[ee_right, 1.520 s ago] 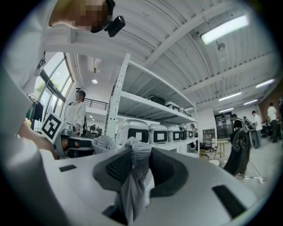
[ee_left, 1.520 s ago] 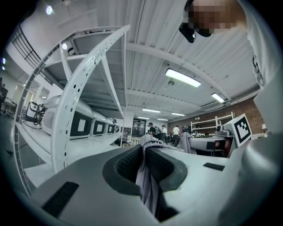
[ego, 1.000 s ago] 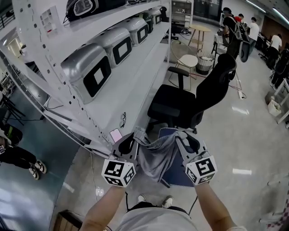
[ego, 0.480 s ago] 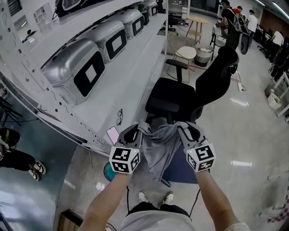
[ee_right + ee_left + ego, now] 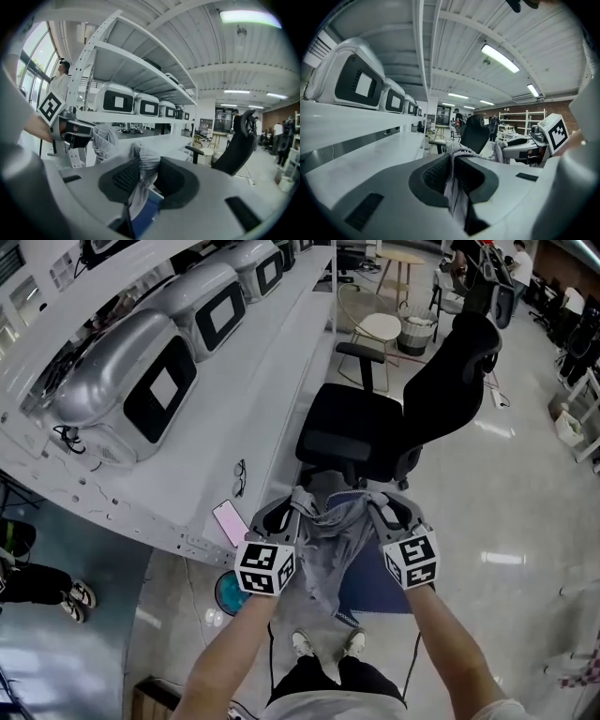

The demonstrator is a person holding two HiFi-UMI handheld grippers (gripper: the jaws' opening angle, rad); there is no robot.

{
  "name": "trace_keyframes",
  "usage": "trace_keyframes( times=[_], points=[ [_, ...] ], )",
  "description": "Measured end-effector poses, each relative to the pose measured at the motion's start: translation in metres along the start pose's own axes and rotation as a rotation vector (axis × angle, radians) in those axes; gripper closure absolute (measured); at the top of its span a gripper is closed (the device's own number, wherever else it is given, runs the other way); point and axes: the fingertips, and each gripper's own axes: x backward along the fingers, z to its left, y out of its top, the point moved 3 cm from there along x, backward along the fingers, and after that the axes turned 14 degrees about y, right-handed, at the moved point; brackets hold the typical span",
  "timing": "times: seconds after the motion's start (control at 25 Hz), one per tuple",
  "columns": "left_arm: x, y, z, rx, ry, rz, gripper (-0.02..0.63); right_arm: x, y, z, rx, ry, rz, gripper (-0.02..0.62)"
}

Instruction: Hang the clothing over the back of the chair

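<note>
Between left tool (image 5: 292,509) and right tool (image 5: 377,509), pinched clothing (image 5: 328,549) hangs.

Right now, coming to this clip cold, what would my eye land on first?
First comes the grey garment, stretched low in the middle of the head view between the left gripper and the right gripper, each shut on a bunched edge of it. Just beyond it stands the black office chair, its backrest bare. On the left runs a white shelf bearing a row of silver housings with dark windows.
</note>
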Motion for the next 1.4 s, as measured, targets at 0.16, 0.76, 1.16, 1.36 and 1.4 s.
trace_keyframes(
  times=[0.16, 0.76, 1.16, 1.36, 1.4],
  points=[
    [-0.015, -0.026, 0.004, -0.009, 0.003, 0.040, 0.574, -0.014, -0.030, -0.006, -0.012, -0.001, 0.050, 0.477],
    [-0.057, -0.095, -0.002, -0.014, 0.034, 0.088, 0.574, -0.053, -0.101, -0.016, -0.049, -0.008, 0.120, 0.477],
    [-0.068, -0.140, 0.001, -0.008, 0.030, 0.141, 0.574, -0.070, -0.153, -0.005, -0.108, 0.047, 0.175, 0.468],
    [-0.071, -0.153, -0.001, -0.018, 0.020, 0.177, 0.574, -0.072, -0.165, -0.001, -0.120, 0.064, 0.200, 0.403],
    [-0.071, -0.155, -0.002, -0.020, 0.016, 0.182, 0.574, -0.072, -0.166, -0.002, -0.120, 0.065, 0.201, 0.395]
  ],
)
